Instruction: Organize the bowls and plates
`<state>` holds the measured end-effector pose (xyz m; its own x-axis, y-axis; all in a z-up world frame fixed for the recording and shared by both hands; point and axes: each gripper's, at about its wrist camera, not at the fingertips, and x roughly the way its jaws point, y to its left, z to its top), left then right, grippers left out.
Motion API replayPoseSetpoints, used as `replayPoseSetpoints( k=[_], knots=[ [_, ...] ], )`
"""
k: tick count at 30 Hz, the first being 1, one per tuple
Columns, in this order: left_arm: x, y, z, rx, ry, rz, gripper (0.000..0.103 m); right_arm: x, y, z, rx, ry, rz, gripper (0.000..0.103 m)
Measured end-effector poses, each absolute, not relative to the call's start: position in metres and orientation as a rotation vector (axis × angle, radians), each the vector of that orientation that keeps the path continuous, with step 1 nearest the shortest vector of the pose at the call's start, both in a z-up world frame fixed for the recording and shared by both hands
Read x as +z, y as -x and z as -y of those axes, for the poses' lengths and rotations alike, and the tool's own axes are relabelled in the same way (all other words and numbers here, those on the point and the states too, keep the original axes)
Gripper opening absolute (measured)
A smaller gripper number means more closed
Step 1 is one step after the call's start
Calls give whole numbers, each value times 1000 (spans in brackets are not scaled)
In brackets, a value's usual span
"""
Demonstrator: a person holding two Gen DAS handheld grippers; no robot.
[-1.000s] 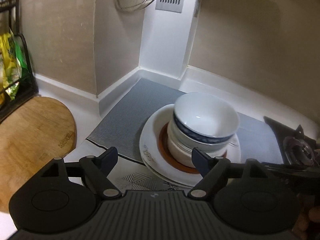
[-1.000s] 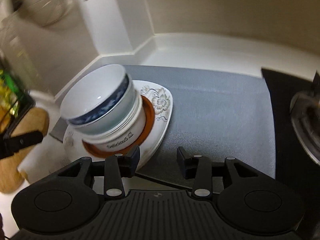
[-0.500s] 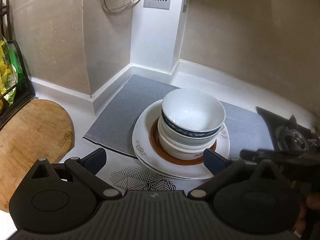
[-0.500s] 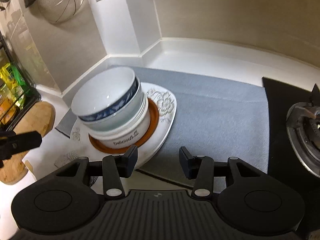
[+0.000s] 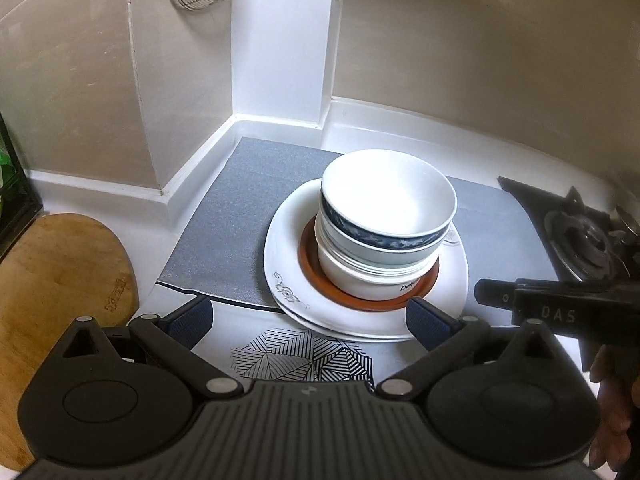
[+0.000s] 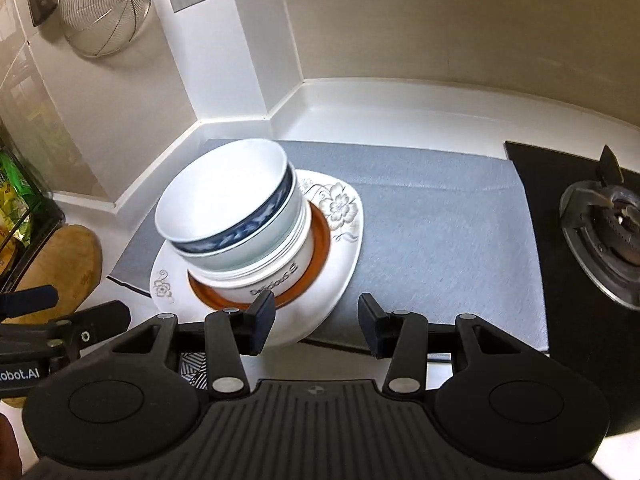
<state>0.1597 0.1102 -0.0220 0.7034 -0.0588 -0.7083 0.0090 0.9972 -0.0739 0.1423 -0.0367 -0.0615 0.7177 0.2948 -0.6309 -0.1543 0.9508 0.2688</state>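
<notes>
Bowls [image 5: 384, 224] stacked on plates [image 5: 360, 316]; both grippers' fingers [image 6: 262, 316] spread, empty.

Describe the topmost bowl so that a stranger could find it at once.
On the grey mat in the counter corner sits a white plate carrying stacked bowls. The top bowl is white inside; alone in the stack, it has a dark blue patterned band under its rim.

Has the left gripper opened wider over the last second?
Yes. The left gripper was narrower a second ago, its right fingertip over the orange plate; now its fingers straddle the white plate, wide open.
</notes>
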Motion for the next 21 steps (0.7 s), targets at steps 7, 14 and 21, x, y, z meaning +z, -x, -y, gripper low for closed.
replayPoseSetpoints(
  k=[7,14,21],
  knots=[
    [-17,-162,-111,-82,19,-777,103,-65,-131,23,233,-219,-715,49],
    [-11,-174,-110,-116,37,-767,103,-60,-125,21,219,-239,-710,49],
    [-19,-175,-117,-142,26,-780,103,-60,-125,18,196,-250,-720,49]
  ],
)
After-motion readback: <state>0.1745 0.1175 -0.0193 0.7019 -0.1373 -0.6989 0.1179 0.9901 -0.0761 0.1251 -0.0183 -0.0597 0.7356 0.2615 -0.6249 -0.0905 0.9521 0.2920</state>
